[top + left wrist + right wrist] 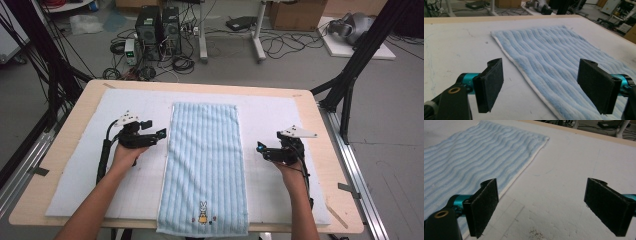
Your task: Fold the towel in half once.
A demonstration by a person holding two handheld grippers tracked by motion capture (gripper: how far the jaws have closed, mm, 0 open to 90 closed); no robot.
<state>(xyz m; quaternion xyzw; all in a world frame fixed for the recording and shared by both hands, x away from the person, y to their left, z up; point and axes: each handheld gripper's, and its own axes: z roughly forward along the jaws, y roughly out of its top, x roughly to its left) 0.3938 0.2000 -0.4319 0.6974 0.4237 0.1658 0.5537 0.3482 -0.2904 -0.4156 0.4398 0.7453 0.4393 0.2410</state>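
A light-blue striped towel [205, 165] lies flat and lengthwise down the middle of a white mat [75, 190], with a small rabbit picture [202, 212] near its front end. My left gripper [155, 130] stands open at the towel's left edge. In the left gripper view the towel [554, 55] runs between the jaws of that gripper [541, 75], and its white hem lies under the gap. My right gripper [262, 150] hovers open over bare mat, just right of the towel. The right gripper view shows its jaws [541, 197] wide apart, with the towel [474, 152] off to their left.
The mat covers a wooden table [60, 150]. The towel's front end hangs over the table's near edge. Behind the table, on the floor, stand computer towers [157, 30], cables and a cardboard box [295, 14]. Black frame posts [350, 75] rise at both sides.
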